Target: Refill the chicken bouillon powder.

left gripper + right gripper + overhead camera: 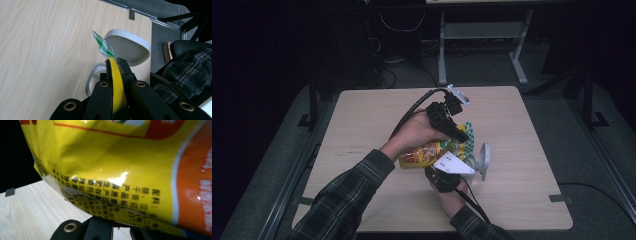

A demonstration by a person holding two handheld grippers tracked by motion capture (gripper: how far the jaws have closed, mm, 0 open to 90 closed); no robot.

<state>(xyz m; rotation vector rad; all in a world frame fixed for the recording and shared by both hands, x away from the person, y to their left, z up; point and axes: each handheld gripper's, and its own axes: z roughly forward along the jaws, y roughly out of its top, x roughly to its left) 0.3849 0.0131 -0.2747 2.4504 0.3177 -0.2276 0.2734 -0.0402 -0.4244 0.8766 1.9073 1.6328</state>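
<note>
So there's a yellow snack bag (432, 152) held up just above the light wooden surface (362, 130), roughly in the middle of it, and both tools are on it. The left tool (460, 134) comes at the bag from the far side and is clamped on the bag's top seam; in the left gripper view you can see the thin yellow edge (117, 87) of the bag squeezed tight between the two black jaws, with a green-and-white checked corner (103, 46) of the bag poking out past the jaw tips.

The right tool (443, 176) sits at the near side of the bag, right under it, with its grey three-cornered plate (452, 164) facing up. In the right gripper view the bag's printed side (120, 165) is pressed up close, yellow with black small print and an orange band at one side. Its jaws run in under the bag's lower edge, so I can't actually see the pads, but they read as closed on the bag.

Just beside the bag, on the side away from the left forearm, there's a white round container (484, 157) with its white lid (130, 47) tipped up. The left gripper view shows both right behind the bag's checked corner. Plaid sleeves (347, 200) on both arms.
</note>
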